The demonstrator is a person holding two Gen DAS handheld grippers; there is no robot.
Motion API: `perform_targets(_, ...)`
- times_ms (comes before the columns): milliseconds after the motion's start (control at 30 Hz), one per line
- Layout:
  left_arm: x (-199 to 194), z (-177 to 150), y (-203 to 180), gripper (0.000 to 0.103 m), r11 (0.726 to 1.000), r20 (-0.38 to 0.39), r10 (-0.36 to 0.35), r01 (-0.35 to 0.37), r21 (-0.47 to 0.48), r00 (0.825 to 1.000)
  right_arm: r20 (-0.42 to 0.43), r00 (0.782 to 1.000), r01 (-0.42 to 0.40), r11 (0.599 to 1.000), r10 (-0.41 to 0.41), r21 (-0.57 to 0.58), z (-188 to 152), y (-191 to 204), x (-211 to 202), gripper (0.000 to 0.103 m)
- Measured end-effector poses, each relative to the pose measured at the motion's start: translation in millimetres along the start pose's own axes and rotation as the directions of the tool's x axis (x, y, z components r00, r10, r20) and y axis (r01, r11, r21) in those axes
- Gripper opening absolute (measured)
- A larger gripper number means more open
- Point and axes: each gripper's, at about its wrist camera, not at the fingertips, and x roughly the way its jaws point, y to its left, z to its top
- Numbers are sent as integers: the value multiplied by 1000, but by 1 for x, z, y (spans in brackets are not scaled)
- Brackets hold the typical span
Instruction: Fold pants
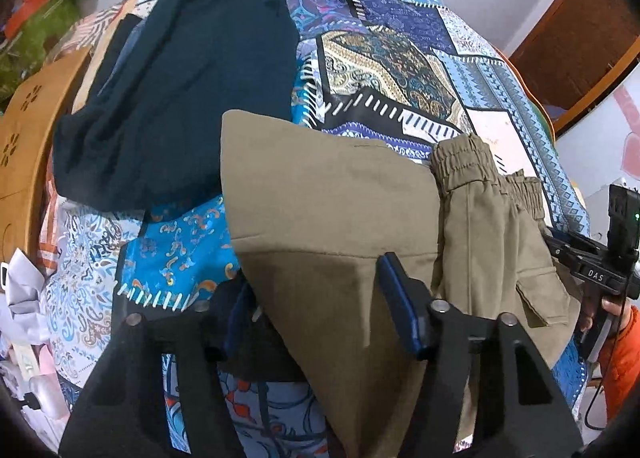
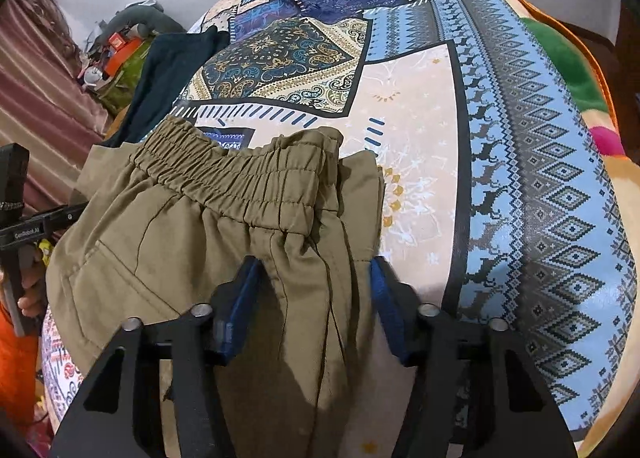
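Note:
Olive khaki pants [image 1: 332, 202] lie on a patchwork-patterned bed cover [image 1: 396, 70]. In the left wrist view a folded leg end lies flat, with the elastic waistband [image 1: 464, 166] to its right. My left gripper [image 1: 316, 294] is open, its blue-padded fingers [image 1: 400, 298] straddling the fabric. In the right wrist view the pants [image 2: 192, 258] show their gathered waistband [image 2: 240, 174]. My right gripper [image 2: 316, 282] is open, with fingers on either side of a raised fold of fabric just below the waistband.
A dark teal garment [image 1: 180, 90] lies on the bed behind the pants, also in the right wrist view [image 2: 168, 70]. A wooden bed board [image 1: 24, 130] stands at the left. A green and orange blanket [image 2: 568, 58] lies at the bed's far right. Clutter [image 2: 120, 50] sits beyond the bed.

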Motion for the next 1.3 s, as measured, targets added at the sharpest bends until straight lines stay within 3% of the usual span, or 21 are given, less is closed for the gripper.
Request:
perform_targets(233, -11, -1, 2, 29, 999, 50, 49, -48, -8, 998, 49, 999, 12, 1000, -11, -23, -2, 8, -9, 19)
perform_targets(400, -25, -1, 2, 13, 999, 79, 42, -42, -4, 996, 105, 993, 53, 996, -45, -69, 2, 23, -22, 15)
perform_targets(667, -66, 0, -15, 11, 993, 184, 79, -94, 73, 980, 202, 979, 59, 990, -33, -126, 18, 54, -56, 10)
perform_targets(867, -100, 10, -7, 10, 991, 259, 97, -118, 68, 961, 276, 961, 91, 974, -32, -205, 38, 91, -78, 8)
perform_targets(1300, -174, 67, 40, 9, 978, 419, 190, -210, 2, 888, 405, 914, 117, 952, 8, -283, 105, 160, -89, 8)
